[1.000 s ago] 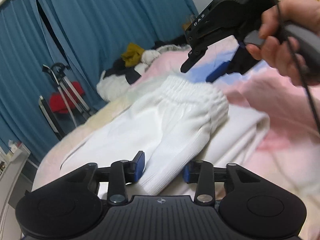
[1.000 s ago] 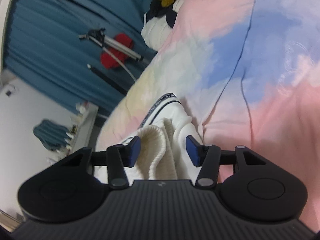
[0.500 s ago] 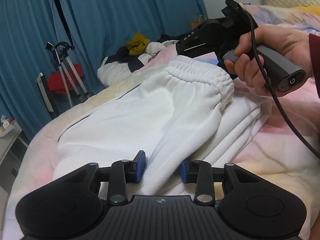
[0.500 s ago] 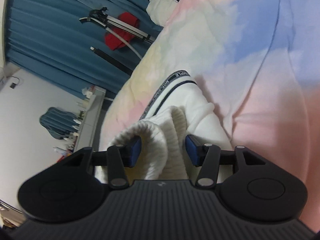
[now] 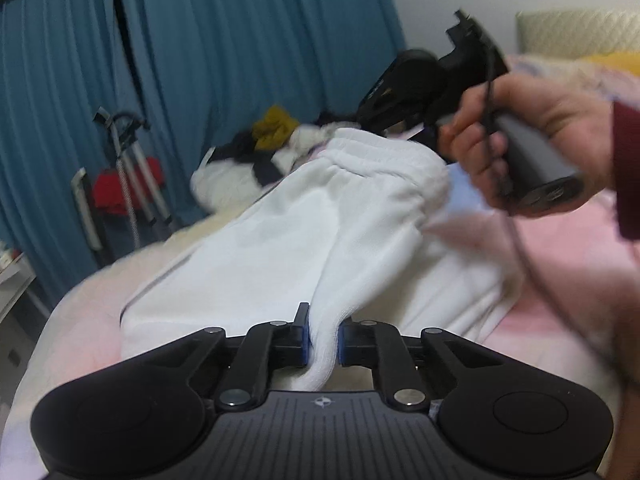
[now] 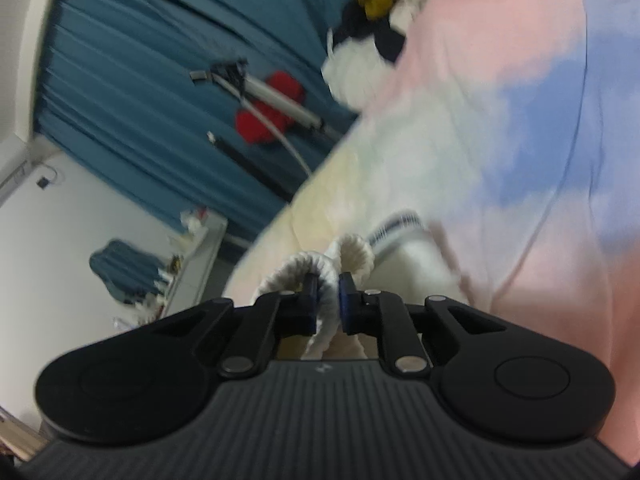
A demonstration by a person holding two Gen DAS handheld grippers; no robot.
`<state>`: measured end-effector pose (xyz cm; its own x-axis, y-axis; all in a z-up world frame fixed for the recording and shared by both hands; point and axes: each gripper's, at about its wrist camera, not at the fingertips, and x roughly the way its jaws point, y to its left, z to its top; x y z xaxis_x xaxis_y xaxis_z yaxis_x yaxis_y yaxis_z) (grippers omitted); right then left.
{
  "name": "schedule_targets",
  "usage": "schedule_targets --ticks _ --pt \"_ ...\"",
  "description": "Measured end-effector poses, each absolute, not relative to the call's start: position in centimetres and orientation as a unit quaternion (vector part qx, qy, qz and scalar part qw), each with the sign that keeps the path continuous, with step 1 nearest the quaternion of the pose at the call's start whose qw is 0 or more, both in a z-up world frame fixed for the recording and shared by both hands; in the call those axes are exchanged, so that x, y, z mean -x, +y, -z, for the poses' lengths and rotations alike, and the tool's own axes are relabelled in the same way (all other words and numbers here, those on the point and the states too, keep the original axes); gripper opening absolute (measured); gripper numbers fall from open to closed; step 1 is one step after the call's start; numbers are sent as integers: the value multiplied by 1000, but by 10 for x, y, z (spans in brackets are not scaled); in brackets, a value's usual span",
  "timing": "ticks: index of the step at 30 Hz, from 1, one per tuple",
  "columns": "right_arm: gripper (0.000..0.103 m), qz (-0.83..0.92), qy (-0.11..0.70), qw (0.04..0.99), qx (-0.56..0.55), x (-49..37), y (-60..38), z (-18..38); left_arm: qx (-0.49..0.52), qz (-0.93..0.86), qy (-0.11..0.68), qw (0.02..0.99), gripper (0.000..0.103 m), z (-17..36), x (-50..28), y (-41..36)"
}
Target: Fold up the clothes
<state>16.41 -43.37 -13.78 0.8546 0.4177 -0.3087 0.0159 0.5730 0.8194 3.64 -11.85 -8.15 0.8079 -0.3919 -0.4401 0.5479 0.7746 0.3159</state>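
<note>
Item: white pants (image 5: 288, 240), soft ribbed knit with a gathered elastic waistband, on my pastel quilt (image 6: 520, 140). Long axis runs away from my left gripper (image 5: 323, 338) toward the waistband. Left gripper pinches a fabric fold. Right gripper (image 6: 328, 300) pinches the bunched waistband (image 6: 316, 270). Blue curtain (image 5: 240, 60) behind.

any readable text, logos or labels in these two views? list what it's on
None legible.
White print on the right claw housing: blurred, unreadable.
Lettered stripe on the white pants: blurred, unreadable.
Small emblem on the left claw body: a symbol, no letters.
Same emblem on the right claw body in its own view: no letters.
</note>
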Motion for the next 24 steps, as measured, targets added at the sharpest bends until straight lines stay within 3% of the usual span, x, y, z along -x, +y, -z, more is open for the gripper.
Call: schedule_targets --ticks 4,9,13,16,18,24 --pt "13 -85 198 871 -441 -161 -459 119 -233 285 160 916 12 78 -31 -149" --pt "13 -46 252 856 -449 -173 -473 160 -250 299 214 896 13 114 -44 -161" --pt "13 -29 288 829 -478 -181 -483 196 -240 304 209 898 17 109 -43 -159" --pt "15 -40 279 836 -471 -176 -482 188 -222 310 213 900 23 104 -42 -153" --pt "16 -38 274 842 -464 -167 -480 180 -212 309 216 902 39 99 -39 -146" --pt "16 2 242 862 -445 -114 -481 150 -129 287 232 921 64 65 -41 -106"
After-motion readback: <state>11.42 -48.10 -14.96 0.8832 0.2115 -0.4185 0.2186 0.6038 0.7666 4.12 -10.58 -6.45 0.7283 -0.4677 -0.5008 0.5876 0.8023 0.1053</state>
